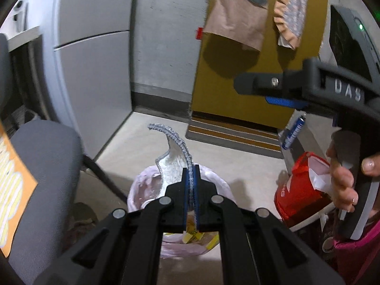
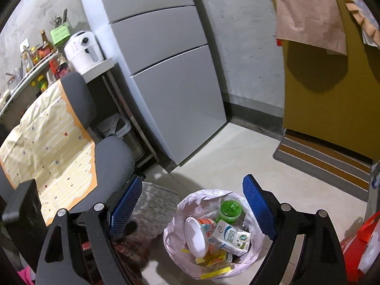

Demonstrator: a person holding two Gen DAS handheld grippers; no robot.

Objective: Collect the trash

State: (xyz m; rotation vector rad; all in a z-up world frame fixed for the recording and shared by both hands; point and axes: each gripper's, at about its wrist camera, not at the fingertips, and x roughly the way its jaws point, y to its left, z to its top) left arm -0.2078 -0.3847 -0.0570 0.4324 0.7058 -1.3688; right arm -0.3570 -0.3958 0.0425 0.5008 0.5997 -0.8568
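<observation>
My left gripper [image 1: 192, 178] is shut on a white insole with a grey knitted edge [image 1: 174, 153] and holds it upright above a trash bin lined with a pale pink bag [image 1: 142, 187]. In the right wrist view the same bin [image 2: 173, 235] stands on the floor and holds a white cup [image 2: 196, 236], a milk carton [image 2: 229, 237], a green lid [image 2: 230, 210] and yellow wrappers. My right gripper [image 2: 192, 206] is open and empty, just above the bin's rim. It also shows at the right of the left wrist view [image 1: 273, 92].
A grey office chair [image 2: 111, 163] with a yellow-and-orange cloth stands left of the bin. A grey fridge [image 2: 166, 78] is behind. A striped doormat [image 2: 325, 163] lies before a mustard door. A red bag [image 1: 301, 187] sits at the right.
</observation>
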